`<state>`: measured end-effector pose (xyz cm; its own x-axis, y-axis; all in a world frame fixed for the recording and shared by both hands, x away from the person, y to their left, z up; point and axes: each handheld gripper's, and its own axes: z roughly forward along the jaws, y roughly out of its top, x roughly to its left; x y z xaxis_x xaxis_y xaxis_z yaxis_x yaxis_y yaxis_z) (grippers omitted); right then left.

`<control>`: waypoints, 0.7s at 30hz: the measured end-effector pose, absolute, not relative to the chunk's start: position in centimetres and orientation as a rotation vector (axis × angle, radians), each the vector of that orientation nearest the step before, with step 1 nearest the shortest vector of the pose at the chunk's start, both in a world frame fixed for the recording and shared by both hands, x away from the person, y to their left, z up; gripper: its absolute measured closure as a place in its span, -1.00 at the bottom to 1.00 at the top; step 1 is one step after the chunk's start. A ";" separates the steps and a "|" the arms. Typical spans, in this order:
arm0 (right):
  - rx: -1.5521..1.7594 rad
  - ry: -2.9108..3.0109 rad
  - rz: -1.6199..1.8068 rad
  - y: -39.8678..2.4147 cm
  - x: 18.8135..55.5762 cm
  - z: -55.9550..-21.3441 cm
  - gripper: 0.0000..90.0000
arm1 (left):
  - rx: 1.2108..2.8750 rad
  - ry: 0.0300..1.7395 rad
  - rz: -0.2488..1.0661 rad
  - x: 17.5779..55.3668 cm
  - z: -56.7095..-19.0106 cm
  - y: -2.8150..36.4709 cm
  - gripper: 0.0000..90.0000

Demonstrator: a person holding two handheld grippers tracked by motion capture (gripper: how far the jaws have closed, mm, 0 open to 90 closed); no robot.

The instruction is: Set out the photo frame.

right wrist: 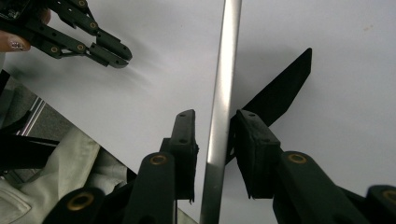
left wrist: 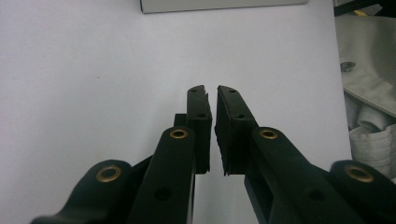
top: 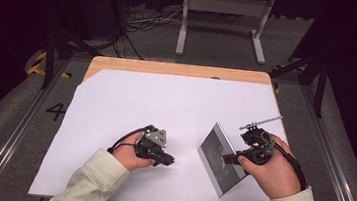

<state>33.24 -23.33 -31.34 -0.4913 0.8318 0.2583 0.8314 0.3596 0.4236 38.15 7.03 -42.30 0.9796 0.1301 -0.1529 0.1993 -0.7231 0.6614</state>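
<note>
One flat metal plate (top: 221, 158) sits on the white sheet (top: 165, 109) that covers the worktop (top: 179, 69), and everything else is placed against it. The plate stands tilted, one long edge down on the sheet and the other raised toward the right tool (top: 226, 159). In the right gripper view that thin edge (right wrist: 219, 112) runs up between the two black jaws; the pad on one side lies against it, while a narrow gap shows at the other pad, so the grasp is not fully clenched and nothing is yet squeezed from both sides. The plate's dark shadow falls on the sheet beyond the plate.

The left tool (top: 166, 159) rests well apart from the plate, on the bare sheet to its left. In the left gripper view its jaws are clenched almost together with nothing between them, and the plate's near edge (left wrist: 224, 5) lies far ahead of them. Nothing stands between the left tool and the plate.

Counted: one plate, one sheet, two tools, two hands, two pale sleeves (top: 92, 182). Beyond the worktop, past the plate, one white stand (top: 223, 20) sits on the floor.
</note>
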 end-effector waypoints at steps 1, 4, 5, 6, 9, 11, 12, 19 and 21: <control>1.581 2.586 0.796 -23.3 33.2 -31.3 0.60 | 2.390 0.227 -0.125 38.2 -42.3 7.0 0.87; 1.590 2.571 0.785 -23.1 33.2 -31.1 0.67 | 2.393 0.223 -0.128 38.1 -42.4 6.9 0.88; 1.591 2.567 0.778 -23.1 33.2 -31.1 0.69 | 2.395 0.219 -0.126 38.2 -42.5 6.8 0.88; 1.591 2.567 0.778 -23.1 33.2 -31.1 0.69 | 2.395 0.219 -0.126 38.2 -42.5 6.8 0.88; 1.593 2.559 0.772 -23.1 33.1 -31.1 0.72 | 2.393 0.216 -0.127 38.2 -42.5 6.8 0.88; 1.591 2.560 0.772 -23.1 33.1 -31.0 0.72 | 2.393 0.216 -0.127 38.2 -42.5 6.8 0.88; 1.592 2.558 0.768 -23.0 33.1 -31.0 0.73 | 2.394 0.216 -0.127 38.2 -42.5 6.8 0.88; 1.602 2.555 0.765 -22.9 33.1 -30.9 0.76 | 2.391 0.219 -0.130 38.2 -42.5 6.9 0.89; 1.598 2.559 0.768 -22.9 33.1 -30.8 0.79 | 2.391 0.217 -0.131 38.2 -42.5 6.9 0.89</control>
